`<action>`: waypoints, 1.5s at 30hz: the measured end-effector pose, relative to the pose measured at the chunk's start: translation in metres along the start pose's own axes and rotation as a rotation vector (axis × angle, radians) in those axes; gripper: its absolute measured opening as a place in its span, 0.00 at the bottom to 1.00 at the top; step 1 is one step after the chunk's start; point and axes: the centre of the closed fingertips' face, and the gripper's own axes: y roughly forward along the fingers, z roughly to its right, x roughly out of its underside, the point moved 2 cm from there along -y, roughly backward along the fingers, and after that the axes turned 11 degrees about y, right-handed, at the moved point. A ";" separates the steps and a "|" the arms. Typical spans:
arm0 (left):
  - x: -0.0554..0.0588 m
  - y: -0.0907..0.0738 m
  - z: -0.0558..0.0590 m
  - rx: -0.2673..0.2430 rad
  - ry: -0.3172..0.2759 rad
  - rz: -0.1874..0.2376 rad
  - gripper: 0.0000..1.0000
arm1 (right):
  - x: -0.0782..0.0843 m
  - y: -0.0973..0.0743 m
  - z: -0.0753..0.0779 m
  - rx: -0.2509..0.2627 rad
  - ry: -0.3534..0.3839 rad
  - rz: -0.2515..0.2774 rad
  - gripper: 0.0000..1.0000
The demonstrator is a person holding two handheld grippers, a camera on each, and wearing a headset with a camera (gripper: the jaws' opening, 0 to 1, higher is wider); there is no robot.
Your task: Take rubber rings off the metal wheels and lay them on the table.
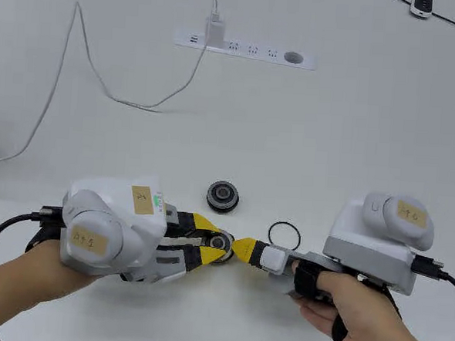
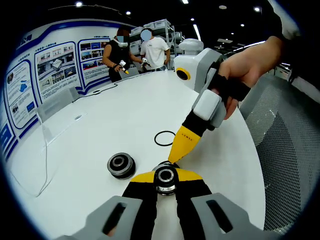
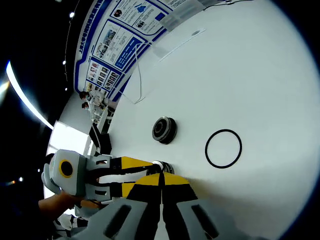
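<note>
Nearest: a metal wheel (image 2: 166,181) is clamped between the narrowly parted jaws of the left gripper (image 1: 221,246). Its rim is met by the right gripper (image 1: 242,249), jaws pressed together; whether rubber is pinched cannot be told. Beyond, one rubber ring (image 1: 285,223) is laid flat on the table (image 1: 330,130), so one removal is judged done. Farthest, a second wheel (image 1: 223,196) is left, apparently still ringed.

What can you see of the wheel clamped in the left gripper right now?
The wheel is small, round and metal: silvery rim, dark inner band, shiny hub with a centre hole. Its face is toward the camera on the left gripper, whose yellow jaws clamp it from two sides, low by the white table. The right gripper, jaws closed to a point, touches its far edge. Whether a rubber ring is still on it is too small to tell.
</note>
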 end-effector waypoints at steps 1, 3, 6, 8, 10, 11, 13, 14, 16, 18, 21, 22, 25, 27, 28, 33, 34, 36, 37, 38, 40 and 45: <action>0.000 0.000 0.000 -0.001 0.000 0.001 0.13 | 0.000 0.000 0.000 0.001 -0.001 0.000 0.00; 0.000 0.000 0.000 -0.002 -0.003 0.004 0.13 | 0.000 -0.001 -0.001 0.003 -0.008 -0.002 0.00; 0.000 0.000 0.000 -0.001 -0.002 0.005 0.13 | 0.000 -0.001 -0.002 0.007 -0.017 -0.002 0.00; 0.000 0.000 0.000 -0.001 -0.001 0.005 0.13 | 0.000 0.000 -0.003 0.012 -0.035 -0.001 0.00; 0.000 0.000 -0.001 -0.002 -0.001 0.006 0.13 | 0.000 0.000 -0.003 0.015 -0.044 -0.001 0.00; 0.000 0.000 -0.001 -0.003 -0.001 0.007 0.13 | 0.000 0.000 -0.003 0.016 -0.046 -0.002 0.00; 0.001 0.000 -0.001 -0.004 -0.001 0.008 0.13 | 0.000 0.000 -0.004 0.018 -0.052 -0.003 0.00; 0.001 0.000 -0.001 -0.005 -0.002 0.008 0.13 | 0.001 0.000 -0.004 0.019 -0.054 -0.003 0.00; 0.001 0.000 -0.001 -0.007 -0.003 0.010 0.13 | 0.001 0.000 -0.006 0.018 -0.054 -0.004 0.00; 0.001 -0.001 0.000 -0.009 -0.004 0.011 0.13 | 0.002 0.001 -0.007 0.019 -0.058 -0.007 0.00; 0.001 -0.001 0.000 -0.010 -0.004 0.012 0.13 | 0.002 0.001 -0.007 0.022 -0.061 -0.008 0.00; 0.001 -0.001 0.000 -0.011 -0.005 0.013 0.13 | 0.002 0.001 -0.007 0.023 -0.063 -0.008 0.00; 0.001 -0.001 0.000 -0.010 -0.004 0.013 0.13 | 0.002 0.001 -0.008 0.024 -0.073 -0.009 0.00; 0.001 -0.001 0.000 -0.010 -0.003 0.013 0.13 | 0.003 0.001 -0.009 0.022 -0.075 -0.011 0.00; 0.001 -0.001 0.000 -0.010 -0.002 0.013 0.13 | 0.003 0.001 -0.010 0.023 -0.078 -0.013 0.00; 0.001 -0.001 0.000 -0.011 -0.003 0.014 0.13 | 0.004 0.001 -0.012 0.026 -0.101 -0.015 0.00; 0.001 -0.001 0.000 -0.012 -0.003 0.015 0.13 | 0.004 0.001 -0.012 0.027 -0.109 -0.016 0.00; 0.001 -0.001 0.000 -0.013 -0.002 0.014 0.13 | 0.004 0.001 -0.013 0.027 -0.114 -0.017 0.00; 0.001 -0.002 0.000 -0.012 -0.002 0.015 0.13 | 0.004 0.001 -0.013 0.028 -0.117 -0.018 0.00; 0.001 -0.002 0.000 -0.013 -0.002 0.015 0.13 | 0.005 0.001 -0.013 0.027 -0.118 -0.018 0.00; 0.001 -0.002 0.000 -0.013 -0.002 0.015 0.13 | 0.005 0.001 -0.013 0.027 -0.123 -0.019 0.00; 0.001 -0.002 0.001 -0.014 -0.002 0.018 0.13 | 0.005 0.000 -0.014 0.027 -0.134 -0.024 0.00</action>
